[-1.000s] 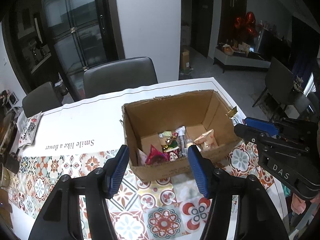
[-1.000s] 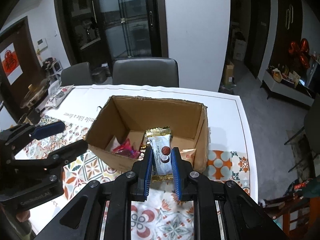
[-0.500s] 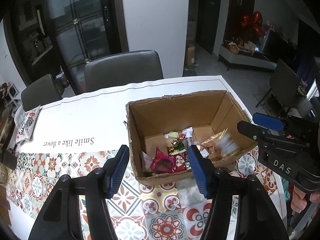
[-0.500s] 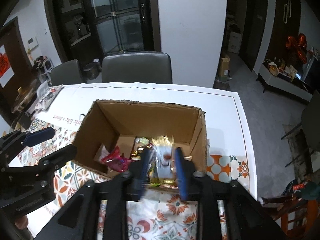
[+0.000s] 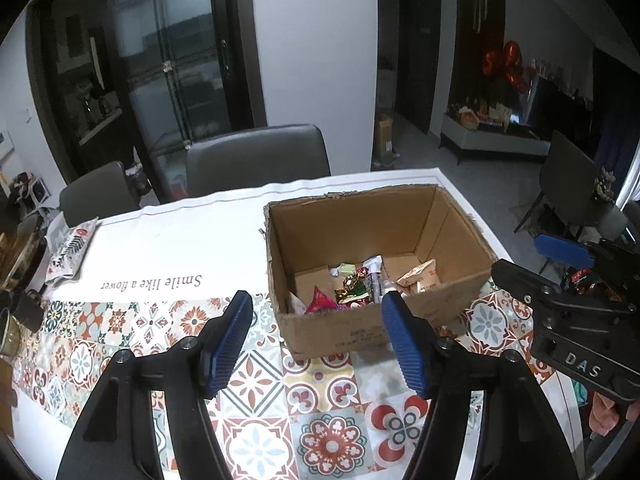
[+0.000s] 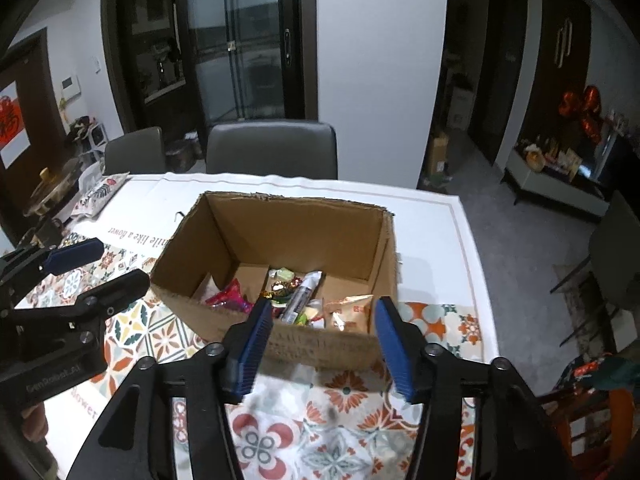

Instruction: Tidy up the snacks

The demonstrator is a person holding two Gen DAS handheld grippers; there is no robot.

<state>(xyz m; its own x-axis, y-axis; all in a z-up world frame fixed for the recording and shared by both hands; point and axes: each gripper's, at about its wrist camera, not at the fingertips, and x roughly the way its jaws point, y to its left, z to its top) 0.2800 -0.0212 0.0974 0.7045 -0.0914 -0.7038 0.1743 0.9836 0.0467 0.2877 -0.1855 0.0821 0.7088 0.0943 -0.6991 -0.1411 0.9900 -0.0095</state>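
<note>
The left wrist view alone shows the full cloth print "Smile like a flower" (upside down from here) and "DAS" stamped on the right claw [image 5: 560, 264], which sits to the right of the box [image 5: 360, 328]. The right wrist view cuts the print off behind the box's left wall, but shows the left claw [image 6: 96, 264] at the left with a faint mark reading roughly "GenRobot.AI" on its body.

The box stands open on the table [image 6: 424, 216], on the patterned cloth [image 5: 132, 320], just beyond both claws. Snacks [image 6: 296, 300] lie loose on its floor: a pink pack [image 6: 228, 300] at the left, a long white stick pack [image 6: 302, 294] in the middle, a tan bag [image 6: 350, 312] at the right. In each wrist view the near box wall lies between the blue pads.

Both claws are spread wide with nothing between the pads. A printed packet [image 5: 68, 252] lies at the far left table edge; its writing is too small to read.
</note>
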